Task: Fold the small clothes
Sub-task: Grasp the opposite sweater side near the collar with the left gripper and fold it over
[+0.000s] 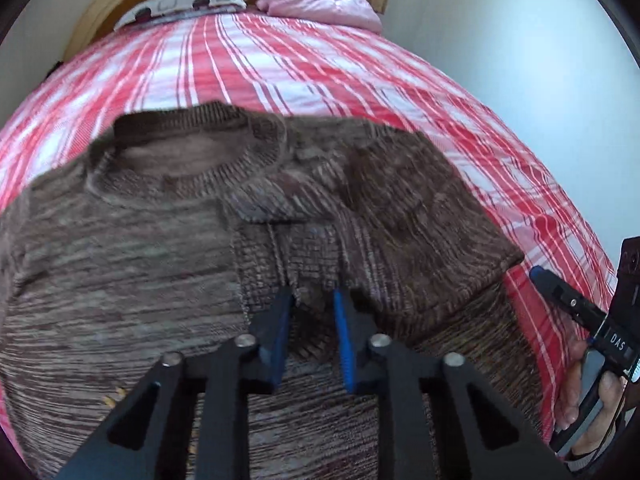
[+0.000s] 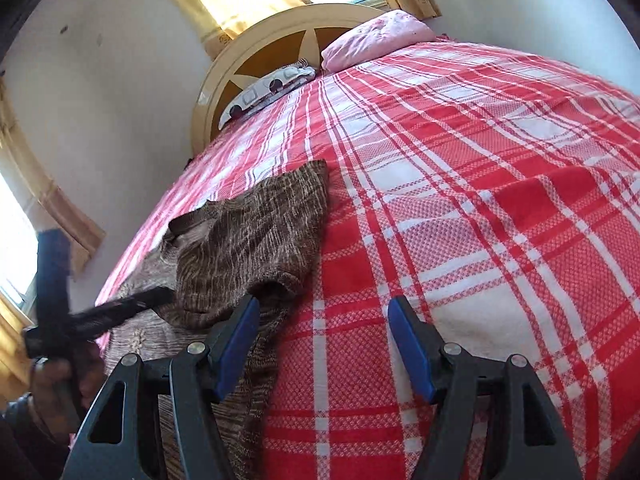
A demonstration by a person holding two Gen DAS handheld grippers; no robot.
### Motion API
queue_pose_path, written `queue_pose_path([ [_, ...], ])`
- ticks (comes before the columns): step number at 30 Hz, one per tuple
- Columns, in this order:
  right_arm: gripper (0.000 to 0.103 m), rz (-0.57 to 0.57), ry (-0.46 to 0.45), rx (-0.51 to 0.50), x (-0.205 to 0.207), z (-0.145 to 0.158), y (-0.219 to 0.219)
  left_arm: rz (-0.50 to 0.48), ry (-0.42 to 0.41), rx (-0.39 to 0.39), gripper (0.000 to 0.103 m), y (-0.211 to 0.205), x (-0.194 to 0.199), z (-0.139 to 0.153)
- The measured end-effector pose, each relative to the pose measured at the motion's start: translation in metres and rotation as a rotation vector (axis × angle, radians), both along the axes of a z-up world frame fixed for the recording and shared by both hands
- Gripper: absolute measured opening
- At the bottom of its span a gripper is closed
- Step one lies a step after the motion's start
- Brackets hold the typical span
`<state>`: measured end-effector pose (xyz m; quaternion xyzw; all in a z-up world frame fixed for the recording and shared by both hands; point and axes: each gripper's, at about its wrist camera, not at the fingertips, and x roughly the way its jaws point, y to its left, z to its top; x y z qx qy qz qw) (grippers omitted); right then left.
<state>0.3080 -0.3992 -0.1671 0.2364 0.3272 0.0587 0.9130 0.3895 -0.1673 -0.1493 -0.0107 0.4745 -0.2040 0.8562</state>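
A brown knit sweater lies spread on the red-and-white plaid bed, its right sleeve already folded in across the chest. Your left tongs sit nearly closed, their blue pads pinching a ridge of knit near the folded sleeve's edge. Your right tongs stand wide open and empty over the bedspread, just beside the sweater's right edge.

The risk: lift with the left tongs and you may drag only the top layer, so the folded sleeve slides back out. The loose, heavy knit can also stretch or slip from so narrow a pinch, and the soft bedspread could bunch under it, skewing the next fold.
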Motion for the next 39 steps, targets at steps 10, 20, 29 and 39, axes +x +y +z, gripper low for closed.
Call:
queue_pose_path([
  [10, 0.069, 0.005, 0.009, -0.023, 0.001, 0.001, 0.004, 0.034, -0.034, -0.078, 0.008, 0.040, -0.039, 0.010],
  [20, 0.070, -0.003, 0.014, -0.043, 0.001, 0.000, 0.006, 0.078, 0.033, -0.125, 0.059, 0.030, -0.008, 0.003],
  [29, 0.070, -0.003, -0.004, 0.003, -0.001, -0.001, 0.001, 0.010, -0.028, -0.061, 0.011, 0.011, -0.007, 0.013],
  [39, 0.070, -0.002, 0.004, -0.019, 0.001, 0.000, 0.005, 0.046, -0.095, 0.012, 0.011, 0.044, -0.013, 0.017],
])
